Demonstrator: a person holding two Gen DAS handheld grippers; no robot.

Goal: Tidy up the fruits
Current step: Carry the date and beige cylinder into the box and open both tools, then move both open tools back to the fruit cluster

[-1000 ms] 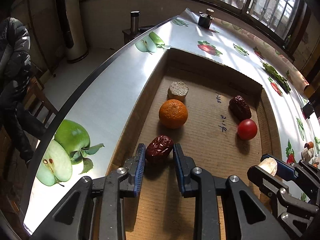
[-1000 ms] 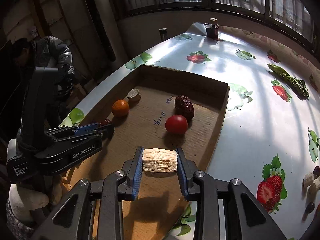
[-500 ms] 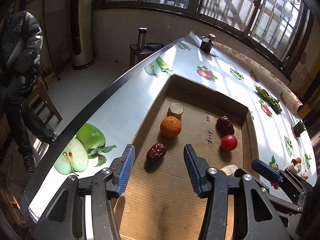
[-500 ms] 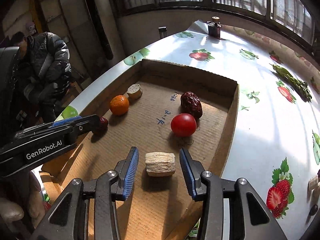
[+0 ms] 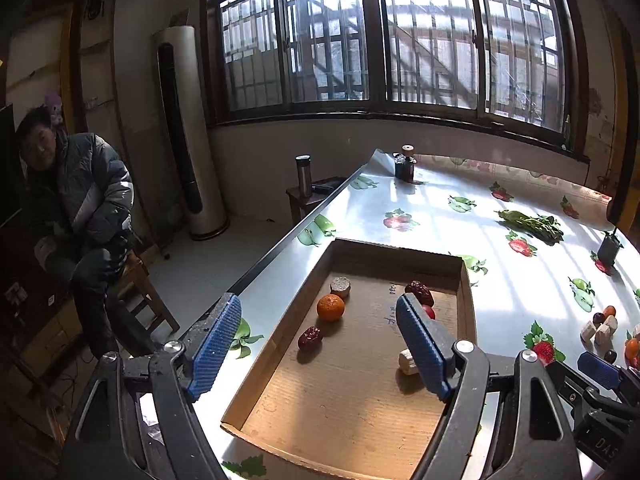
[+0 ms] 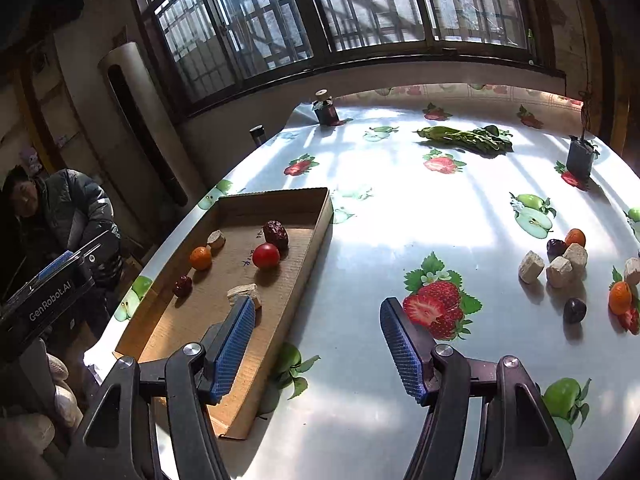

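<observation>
A shallow cardboard tray (image 5: 466,300) (image 6: 320,220) holds an orange (image 5: 330,307) (image 6: 200,258), two dark red dates (image 5: 309,338) (image 6: 275,233), a red tomato (image 6: 266,255), a round beige slice (image 5: 340,287) and a beige block (image 6: 244,292) (image 5: 407,361). My left gripper (image 5: 320,344) is open and empty, raised above the tray. My right gripper (image 6: 318,344) is open and empty above the tray's right edge. Loose fruits and beige blocks (image 6: 568,264) lie on the table at the far right.
The fruit-print tablecloth (image 6: 400,184) covers the table. A bunch of green vegetables (image 6: 468,138), a small dark pot (image 6: 580,158) and a dark jar (image 6: 326,112) stand at the back. A seated person (image 5: 76,216) is left of the table.
Both grippers have opened wide and lifted back from the tray. The date and the beige block now lie free in the tray. The right gripper has swung to the right.
</observation>
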